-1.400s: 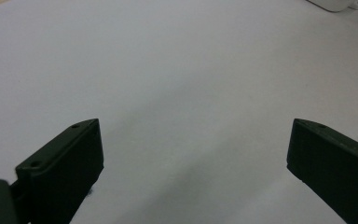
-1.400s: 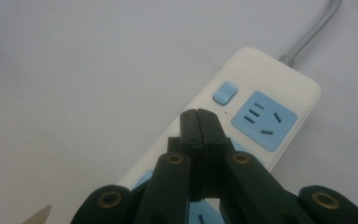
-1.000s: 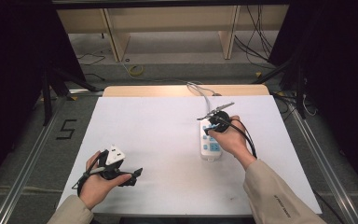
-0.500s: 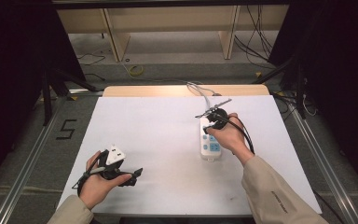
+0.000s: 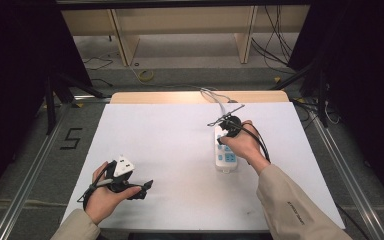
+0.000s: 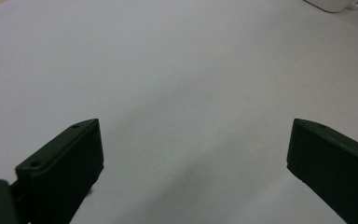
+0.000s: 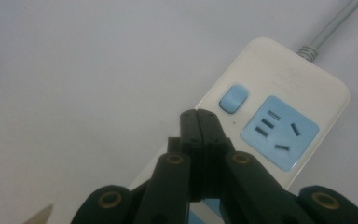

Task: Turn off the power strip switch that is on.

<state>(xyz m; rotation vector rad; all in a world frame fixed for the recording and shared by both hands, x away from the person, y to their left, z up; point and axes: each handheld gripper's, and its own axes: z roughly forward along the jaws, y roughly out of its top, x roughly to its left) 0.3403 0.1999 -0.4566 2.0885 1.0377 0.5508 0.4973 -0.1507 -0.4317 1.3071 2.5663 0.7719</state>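
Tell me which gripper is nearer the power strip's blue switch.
Right. The right gripper, jaws shut, has its tips just short of the blue switch on the power strip. The left gripper, open, sits far across the table.

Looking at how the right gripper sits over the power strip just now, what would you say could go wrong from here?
1. The right gripper is shut, its tips just short of the blue switch; pressing off-centre might slide the tips onto the socket beside it.
2. The power strip lies loose on the white table, so a slanted push could shove it instead of toggling it.
3. The left gripper is open, far from the strip, so nothing steadies it.
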